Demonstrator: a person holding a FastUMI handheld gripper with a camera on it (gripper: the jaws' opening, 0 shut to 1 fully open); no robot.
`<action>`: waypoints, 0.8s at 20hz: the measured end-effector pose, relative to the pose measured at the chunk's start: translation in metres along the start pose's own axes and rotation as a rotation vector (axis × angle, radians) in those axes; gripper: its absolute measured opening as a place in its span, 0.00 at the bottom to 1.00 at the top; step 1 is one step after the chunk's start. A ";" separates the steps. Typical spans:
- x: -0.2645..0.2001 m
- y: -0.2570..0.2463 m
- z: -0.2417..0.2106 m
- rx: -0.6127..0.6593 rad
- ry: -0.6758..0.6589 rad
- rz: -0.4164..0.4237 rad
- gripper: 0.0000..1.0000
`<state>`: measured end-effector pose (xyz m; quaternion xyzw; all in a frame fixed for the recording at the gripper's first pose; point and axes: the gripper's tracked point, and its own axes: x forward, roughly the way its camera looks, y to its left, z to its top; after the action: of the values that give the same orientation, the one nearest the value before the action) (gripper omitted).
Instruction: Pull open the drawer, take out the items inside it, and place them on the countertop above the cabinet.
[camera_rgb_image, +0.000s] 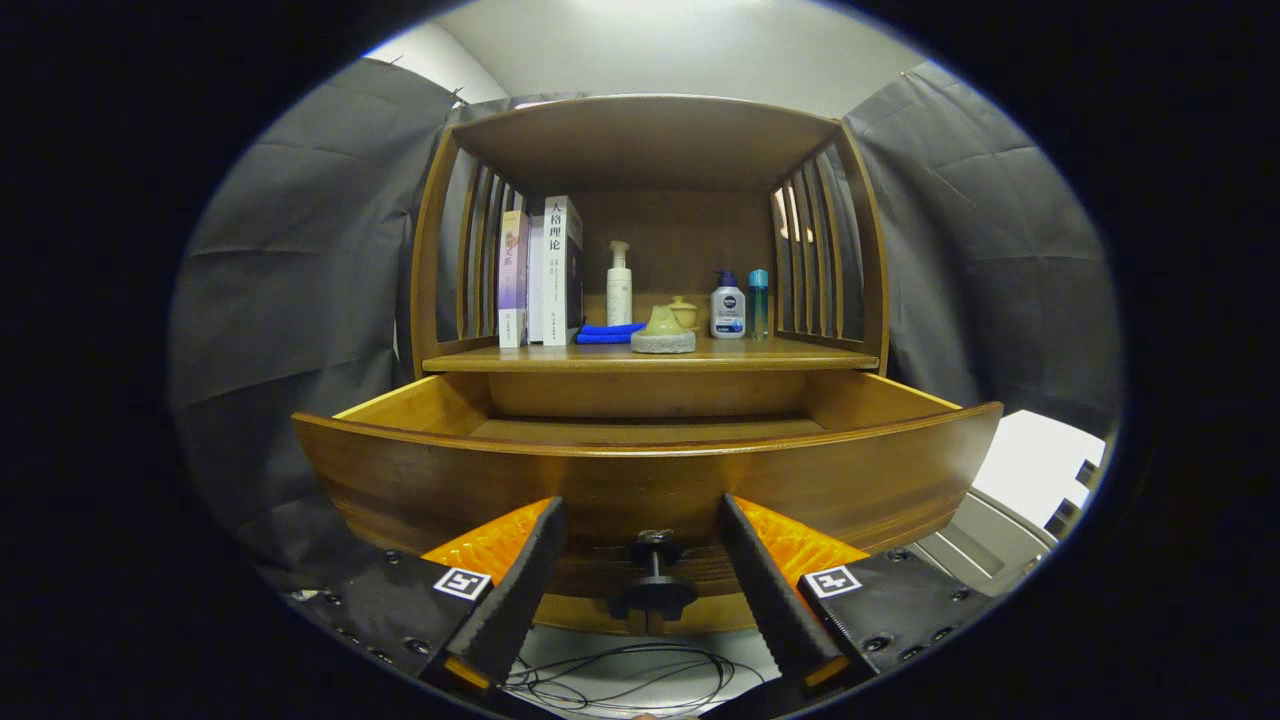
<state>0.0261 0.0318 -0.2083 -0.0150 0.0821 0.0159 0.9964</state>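
Just ahead of the tool (645, 560), the drawer (640, 470) stands pulled out of the cabinet (650, 150), its curved wooden front facing the fingers and its inside open to view above that front. The part of the drawer floor that can be seen is bare wood; what lies close behind the front panel is hidden by the panel itself. A dark knob (655, 575) sticks out from the drawer front and sits in the gap between the two fingers (520, 590), touching neither of them. The tool is spread wide and pinches nothing.

Beyond the drawer, the bench (790, 353) above it carries a row of things under the cabinet's top shelf. On the left side stand upright books (545, 270), leaning against the slatted side wall. Beside them lies a folded blue cloth (608, 332), and behind the cloth stands a white pump bottle (619, 283). Near the middle sits a small greenish figure on a grey base (662, 332), with a small lidded pot (684, 312) just behind it. To the right stand a squat white bottle with a blue cap (728, 306) and, touching or just beside it, a slim blue bottle (759, 300).

Below the fingers, thin dark cables (630, 675) loop across a pale floor.
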 end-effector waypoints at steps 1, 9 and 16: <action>0.001 0.000 0.001 0.004 -0.002 0.001 0.98; 0.025 0.000 0.011 0.005 -0.004 0.000 0.98; 0.053 0.001 0.020 0.010 -0.002 -0.005 0.98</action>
<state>0.0814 0.0354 -0.1972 -0.0101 0.0813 0.0131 0.9965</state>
